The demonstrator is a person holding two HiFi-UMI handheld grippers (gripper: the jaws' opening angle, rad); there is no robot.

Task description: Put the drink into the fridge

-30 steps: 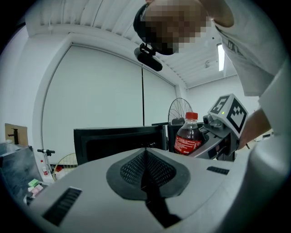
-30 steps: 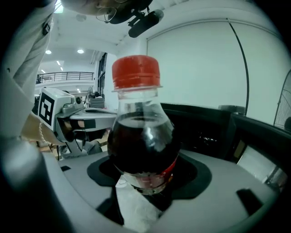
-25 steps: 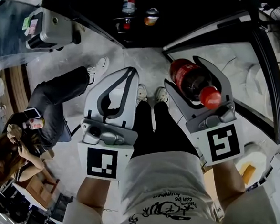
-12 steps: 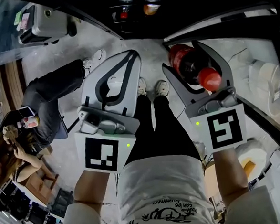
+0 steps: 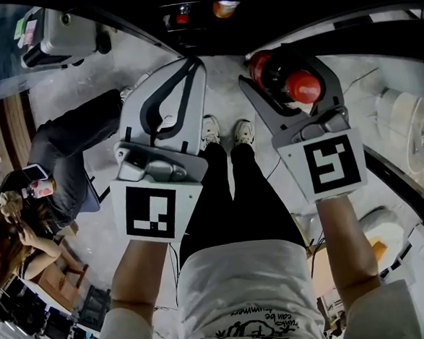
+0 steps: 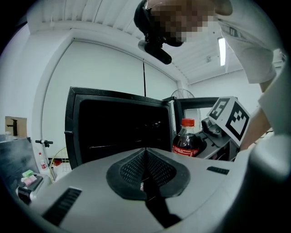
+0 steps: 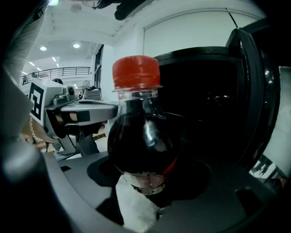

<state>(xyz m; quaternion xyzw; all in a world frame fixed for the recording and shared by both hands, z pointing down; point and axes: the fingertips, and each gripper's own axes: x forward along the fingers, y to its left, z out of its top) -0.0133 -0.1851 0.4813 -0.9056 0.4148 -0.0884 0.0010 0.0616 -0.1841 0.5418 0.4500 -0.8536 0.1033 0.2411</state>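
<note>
Right gripper point(image 5: 273, 66) jaws clamp the cola bottle point(image 7: 141, 136) before the open fridge point(image 6: 118, 123). Left gripper point(image 5: 190, 67) jaws closed, empty. Bottle not yet inside; placement outstanding.

I hold two: left hand-held gripper point(image 5: 192, 63) and right hand-held gripper point(image 5: 273, 59). One bottle point(image 5: 287, 79). One fridge point(image 6: 118, 123), with what look like two drinks point(image 5: 180, 17) point(image 5: 224, 5) inside. One seated person point(image 5: 66, 153). Two shoes point(image 5: 211, 129) point(image 5: 244, 132), mine.
</note>
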